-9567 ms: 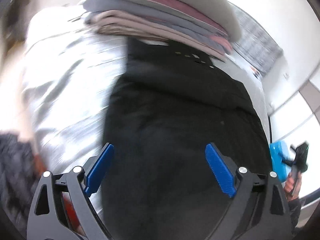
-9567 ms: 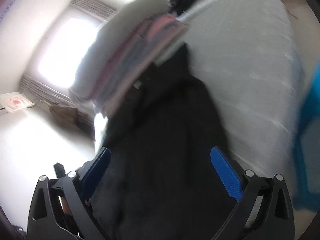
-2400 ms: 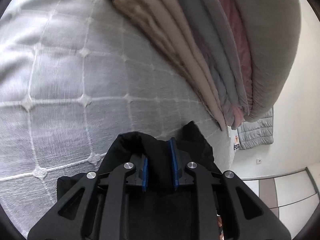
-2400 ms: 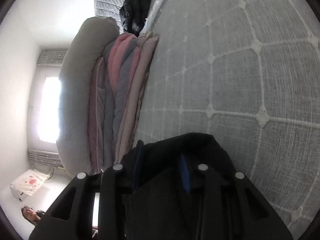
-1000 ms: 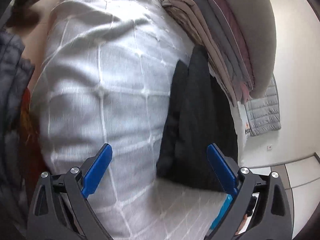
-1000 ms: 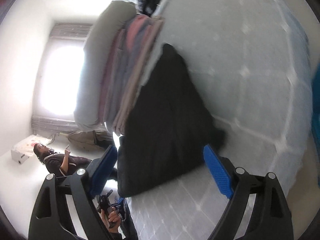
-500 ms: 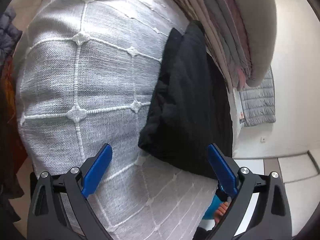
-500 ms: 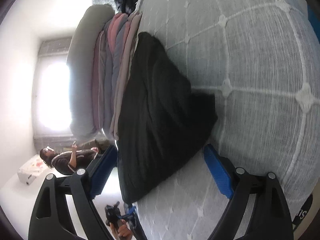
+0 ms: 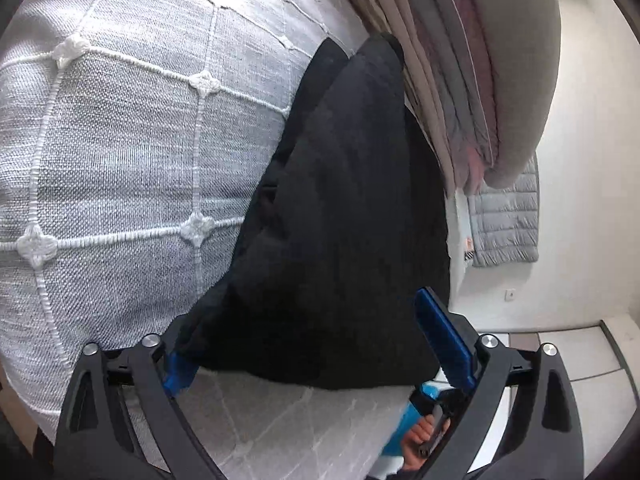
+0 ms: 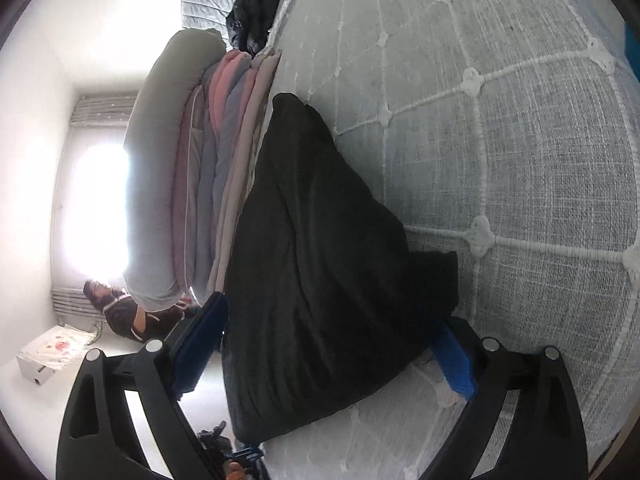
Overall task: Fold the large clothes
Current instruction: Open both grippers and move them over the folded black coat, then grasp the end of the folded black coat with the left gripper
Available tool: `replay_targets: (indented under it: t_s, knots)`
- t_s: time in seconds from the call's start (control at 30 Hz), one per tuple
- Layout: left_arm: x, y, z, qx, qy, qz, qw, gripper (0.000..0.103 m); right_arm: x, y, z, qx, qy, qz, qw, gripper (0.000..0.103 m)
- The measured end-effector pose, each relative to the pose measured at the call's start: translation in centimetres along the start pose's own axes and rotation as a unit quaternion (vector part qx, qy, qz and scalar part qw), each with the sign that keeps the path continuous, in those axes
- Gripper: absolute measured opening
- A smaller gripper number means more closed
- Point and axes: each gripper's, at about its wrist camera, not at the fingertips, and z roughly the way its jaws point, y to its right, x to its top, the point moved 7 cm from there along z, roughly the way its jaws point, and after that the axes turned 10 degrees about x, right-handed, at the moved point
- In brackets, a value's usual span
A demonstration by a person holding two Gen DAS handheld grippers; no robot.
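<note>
Left wrist view: the folded black garment [image 9: 340, 220] lies on the grey quilted mattress [image 9: 120, 140], its long axis running from the near edge away to the far end, where it narrows to a point against the stack of folded bedding [image 9: 460, 80] on its right. The left gripper [image 9: 316, 344] is spread wide with nothing held — its left blue pad is tucked at the garment's near left corner, the right pad stands beside the near right edge. Half a second ago the garment sat farther off, clear of both pads; now it fills the gap between them.

Right wrist view: the same garment [image 10: 320, 260] stretches from near to far, bedding stack [image 10: 208, 180] touching its left side, bare mattress [image 10: 500, 140] to its right. The right gripper [image 10: 324, 352] is likewise wide apart and empty — the garment's near right corner overlaps its right pad, closer than before.
</note>
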Motion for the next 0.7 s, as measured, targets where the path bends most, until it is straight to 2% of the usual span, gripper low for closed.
replay_targets:
  t_s: [0.1,0.2,0.3,0.53,0.7]
  knots:
    - [-0.2,-0.3,0.5,0.03,0.012,0.008,0.9995,0.057,-0.7,-0.4,0.4,-0.009,0.0,-0.028,1.0,0.091]
    - [-0.3,-0.2,0.3,0.034,0.021,0.025,0.9989,0.043,-1.1,-0.5,0.6,-0.021,-0.003,-0.049,0.999,0.091]
    - [-0.5,0.2,0.1,0.039,0.028,0.038,0.9981,0.039,-1.3,-0.5,0.6,-0.015,-0.001,-0.052,0.999,0.091]
    - [-0.4,0.5,0.2,0.043,0.027,0.034,0.9981,0.04,-1.0,-0.2,-0.6,0.032,0.007,-0.037,0.999,0.09]
    - [-0.4,0.3,0.1,0.036,0.018,0.028,0.9988,0.043,-1.4,-0.2,-1.0,0.031,0.006,-0.05,0.998,0.09]
